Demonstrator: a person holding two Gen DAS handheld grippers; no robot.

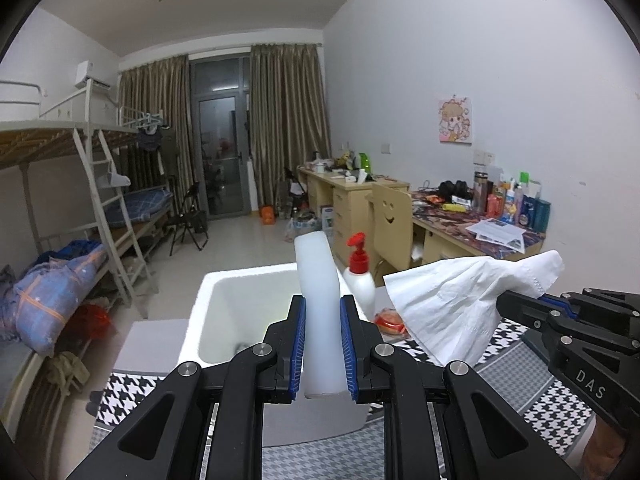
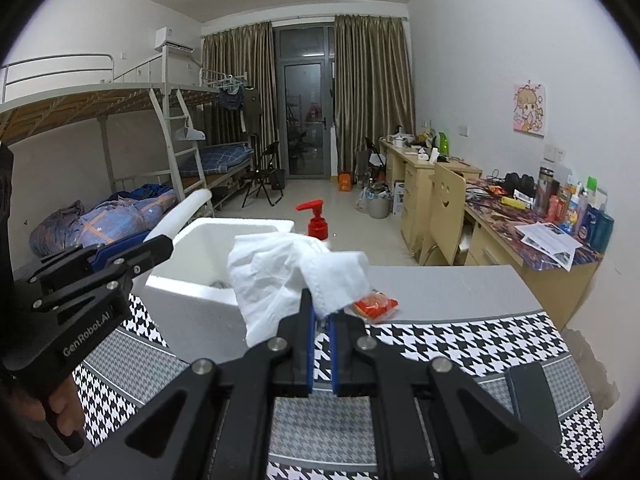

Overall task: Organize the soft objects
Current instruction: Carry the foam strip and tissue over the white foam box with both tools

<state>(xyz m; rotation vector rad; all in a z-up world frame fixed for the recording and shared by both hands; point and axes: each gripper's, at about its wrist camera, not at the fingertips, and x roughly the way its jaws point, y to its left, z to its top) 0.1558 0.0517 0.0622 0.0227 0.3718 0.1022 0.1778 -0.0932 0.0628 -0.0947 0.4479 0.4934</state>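
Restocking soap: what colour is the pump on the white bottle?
Red pump; right wrist view shows it best.

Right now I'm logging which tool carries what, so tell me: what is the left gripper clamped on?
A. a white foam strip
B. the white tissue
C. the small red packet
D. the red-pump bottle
A: the left gripper has its blue pads pressed on both sides of the upright white foam strip, while the white tissue is pinched in the right gripper.

White foam slab (image 1: 320, 300) upright, clamped – crumpled white tissue (image 2: 288, 280) pinched, hanging.
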